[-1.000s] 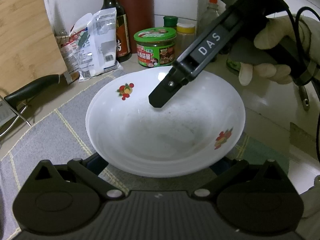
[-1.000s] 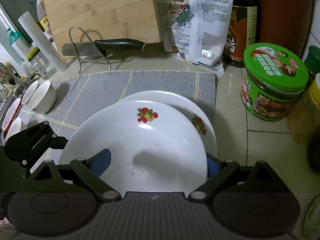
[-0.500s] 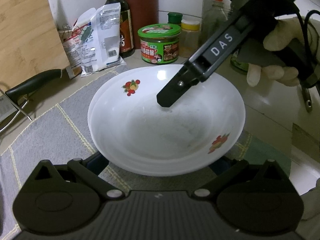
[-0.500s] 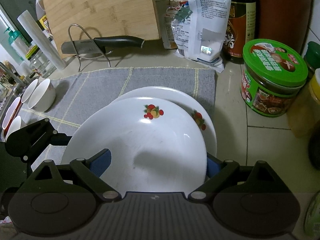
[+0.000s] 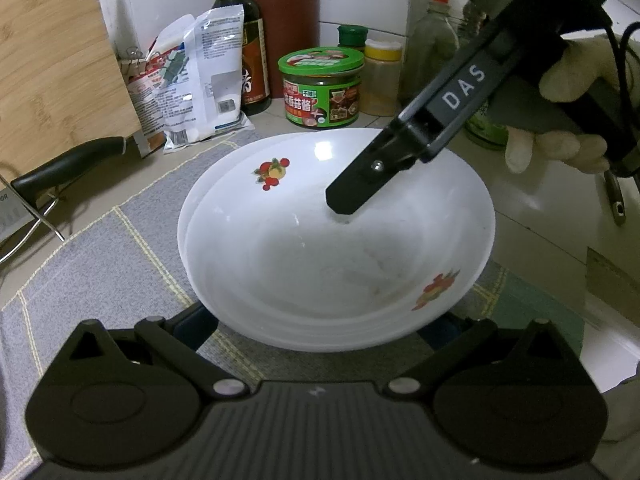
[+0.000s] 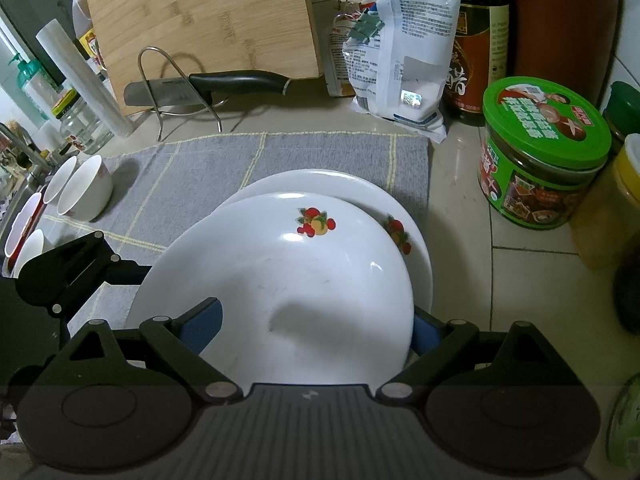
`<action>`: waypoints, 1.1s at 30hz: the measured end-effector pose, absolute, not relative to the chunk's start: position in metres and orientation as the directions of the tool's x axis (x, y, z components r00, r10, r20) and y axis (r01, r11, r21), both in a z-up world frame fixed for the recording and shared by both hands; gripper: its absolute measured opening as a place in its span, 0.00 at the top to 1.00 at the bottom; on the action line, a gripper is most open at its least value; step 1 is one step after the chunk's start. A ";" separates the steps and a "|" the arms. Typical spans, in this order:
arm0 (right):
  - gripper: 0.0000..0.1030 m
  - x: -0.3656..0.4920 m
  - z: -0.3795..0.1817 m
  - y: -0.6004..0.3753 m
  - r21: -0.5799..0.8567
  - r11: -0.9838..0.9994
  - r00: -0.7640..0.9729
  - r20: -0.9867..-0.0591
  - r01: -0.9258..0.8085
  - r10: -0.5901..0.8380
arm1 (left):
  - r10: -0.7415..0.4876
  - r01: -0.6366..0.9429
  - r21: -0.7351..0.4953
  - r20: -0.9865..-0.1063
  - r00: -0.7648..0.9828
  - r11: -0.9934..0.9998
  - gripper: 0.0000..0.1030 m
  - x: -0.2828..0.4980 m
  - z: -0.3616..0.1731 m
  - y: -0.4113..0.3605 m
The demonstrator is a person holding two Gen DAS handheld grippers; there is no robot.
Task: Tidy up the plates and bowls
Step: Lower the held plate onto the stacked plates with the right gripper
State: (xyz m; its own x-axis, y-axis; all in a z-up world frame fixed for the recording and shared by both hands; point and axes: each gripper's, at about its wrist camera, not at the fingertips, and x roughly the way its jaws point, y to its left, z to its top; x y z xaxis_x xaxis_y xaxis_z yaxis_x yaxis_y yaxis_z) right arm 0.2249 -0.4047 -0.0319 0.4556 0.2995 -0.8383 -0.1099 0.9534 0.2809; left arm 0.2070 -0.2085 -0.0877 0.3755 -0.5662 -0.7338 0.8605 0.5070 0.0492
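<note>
A white bowl with fruit prints (image 5: 336, 248) sits in a second, matching white bowl (image 6: 352, 188) on the grey mat (image 6: 208, 176). My right gripper (image 6: 316, 328) straddles the top bowl's (image 6: 280, 292) near rim, one blue-padded finger inside and one outside; how tightly it grips is unclear. In the left wrist view its finger (image 5: 360, 188) reaches into the bowl from the right. My left gripper (image 5: 320, 328) is open with its fingers spread either side of the bowls' near edge.
Small white cups (image 6: 84, 192) stand at the mat's left edge. A knife on a wire rack (image 6: 216, 84), a bamboo board (image 6: 208, 16), a white packet (image 6: 400, 52), sauce bottles (image 6: 480, 36) and a green-lidded jar (image 6: 540, 152) crowd the back and right.
The top bowl has moved down and further onto the lower bowl, carried by my right gripper. My left gripper has shifted slightly.
</note>
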 end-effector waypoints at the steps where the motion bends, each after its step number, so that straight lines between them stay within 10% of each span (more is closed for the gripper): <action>1: 0.05 0.225 -0.032 -0.405 0.281 0.953 0.456 -0.838 -0.109 0.299 | -0.566 0.861 0.049 -0.734 0.376 0.507 0.01 0.207 -0.088 -0.209; 33: 0.01 0.215 -0.025 -0.404 0.274 0.959 0.441 -0.853 -0.078 0.280 | -0.567 0.861 0.080 -0.721 0.398 0.502 0.00 0.207 -0.088 -0.211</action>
